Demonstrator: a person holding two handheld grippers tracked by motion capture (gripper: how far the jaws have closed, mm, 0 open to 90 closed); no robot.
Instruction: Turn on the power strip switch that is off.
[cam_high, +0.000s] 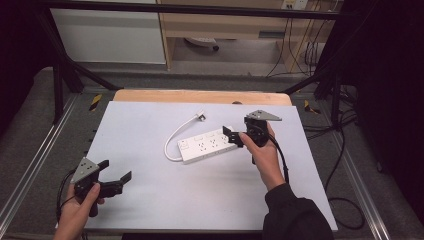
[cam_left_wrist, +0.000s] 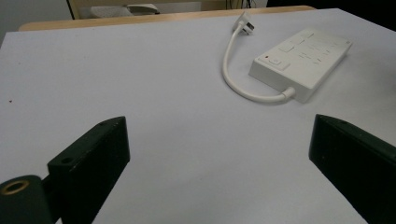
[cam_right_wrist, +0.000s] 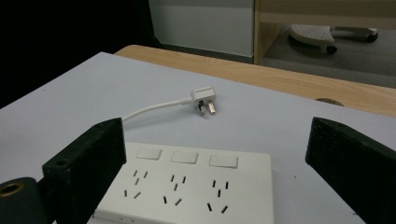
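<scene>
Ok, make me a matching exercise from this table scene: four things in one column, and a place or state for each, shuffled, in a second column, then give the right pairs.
Things:
1. power strip
2. plug
3. left hand-held gripper
4. right hand-held gripper

Places or states:
A. open, at the near left corner of the table, far from the strip
B. lying prongs-out at the end of a curved white cord
C. open, jaws at the strip's right end
D. white, flat on the sheet at mid-table, sockets facing up

Pairs: 1-D, 2-B, 3-A, 4-C
</scene>
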